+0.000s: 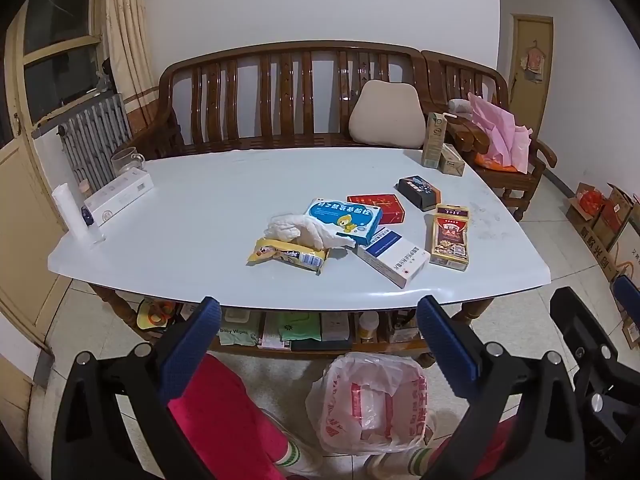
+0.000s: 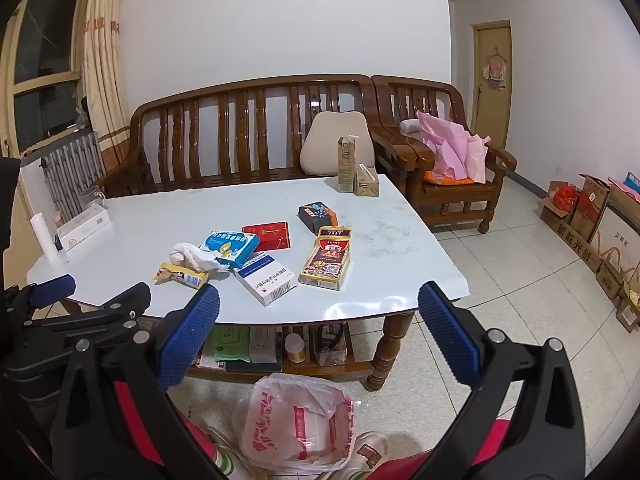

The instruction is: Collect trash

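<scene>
Both grippers — left gripper [image 1: 320, 344], right gripper [image 2: 319, 332] — wide, seemingly empty.

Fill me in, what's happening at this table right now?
A person holds a hand-held gripper in each hand, left and right, both open and empty, short of the table. Nothing is picked up yet. A crumpled tissue, a yellow wrapper and several small boxes lie on the tabletop. A plastic bag sits open on the floor by the person's feet.
</scene>
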`<action>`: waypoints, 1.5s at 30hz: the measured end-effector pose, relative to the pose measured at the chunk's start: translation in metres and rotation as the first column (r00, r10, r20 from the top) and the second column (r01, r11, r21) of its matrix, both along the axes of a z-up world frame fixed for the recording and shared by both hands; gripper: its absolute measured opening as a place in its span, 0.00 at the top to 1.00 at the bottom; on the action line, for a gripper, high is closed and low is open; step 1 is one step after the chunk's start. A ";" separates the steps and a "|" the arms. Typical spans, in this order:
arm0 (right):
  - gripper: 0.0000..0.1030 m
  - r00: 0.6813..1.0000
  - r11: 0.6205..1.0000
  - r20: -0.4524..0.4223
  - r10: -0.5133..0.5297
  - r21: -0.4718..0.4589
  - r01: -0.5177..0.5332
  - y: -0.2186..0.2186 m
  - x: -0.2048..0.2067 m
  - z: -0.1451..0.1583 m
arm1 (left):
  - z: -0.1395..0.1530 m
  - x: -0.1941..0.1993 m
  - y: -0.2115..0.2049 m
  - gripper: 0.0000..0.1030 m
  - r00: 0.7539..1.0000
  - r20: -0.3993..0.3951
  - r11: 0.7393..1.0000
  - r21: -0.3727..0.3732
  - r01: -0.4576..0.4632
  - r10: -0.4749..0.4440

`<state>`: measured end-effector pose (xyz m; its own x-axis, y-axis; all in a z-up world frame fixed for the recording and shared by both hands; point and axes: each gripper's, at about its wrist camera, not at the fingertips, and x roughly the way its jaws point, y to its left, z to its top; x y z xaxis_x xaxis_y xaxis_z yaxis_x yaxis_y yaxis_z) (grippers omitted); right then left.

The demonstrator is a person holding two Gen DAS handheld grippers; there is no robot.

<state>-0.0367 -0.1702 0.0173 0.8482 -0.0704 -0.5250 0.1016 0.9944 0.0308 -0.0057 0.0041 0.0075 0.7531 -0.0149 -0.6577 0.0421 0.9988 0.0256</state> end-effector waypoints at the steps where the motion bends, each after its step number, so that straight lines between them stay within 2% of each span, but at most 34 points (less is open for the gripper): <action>1: 0.05 1.000 1.000 0.002 0.000 0.005 0.000 0.000 0.001 -0.001 | -0.001 0.000 0.000 0.07 1.000 0.000 1.000 -0.001 0.001 -0.001; 45: 0.05 1.000 1.000 0.004 0.002 0.003 -0.002 0.008 0.000 0.000 | -0.003 -0.001 0.011 0.07 1.000 0.004 1.000 -0.014 -0.004 0.004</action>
<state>-0.0366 -0.1620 0.0169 0.8506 -0.0674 -0.5215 0.0995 0.9945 0.0339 -0.0063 0.0146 0.0043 0.7560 -0.0216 -0.6543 0.0385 0.9992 0.0114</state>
